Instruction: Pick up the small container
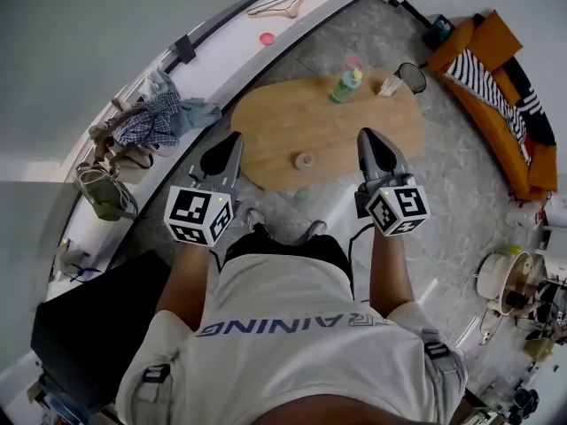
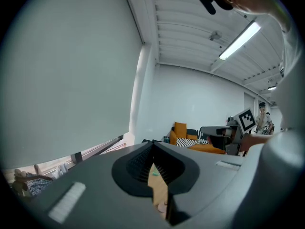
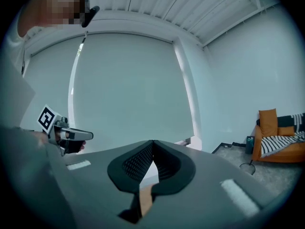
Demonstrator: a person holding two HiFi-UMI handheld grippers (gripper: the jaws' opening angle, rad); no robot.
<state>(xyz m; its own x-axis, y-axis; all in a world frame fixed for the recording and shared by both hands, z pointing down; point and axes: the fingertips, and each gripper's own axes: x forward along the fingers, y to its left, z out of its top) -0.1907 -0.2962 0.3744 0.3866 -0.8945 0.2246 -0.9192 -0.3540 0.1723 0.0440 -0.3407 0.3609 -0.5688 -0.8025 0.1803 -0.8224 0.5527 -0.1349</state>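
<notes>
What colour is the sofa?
The sofa is orange, with a black-and-white striped blanket lying on it. The head view shows it best.

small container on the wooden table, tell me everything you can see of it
The small container is a low, round, pale pinkish thing; its material and any lid are too small to tell. It sits on the oval wooden table, near the edge closest to the person, apart from the green bottle farther back. Nothing touches it: the left gripper and right gripper, both shut, flank it without contact.
</notes>
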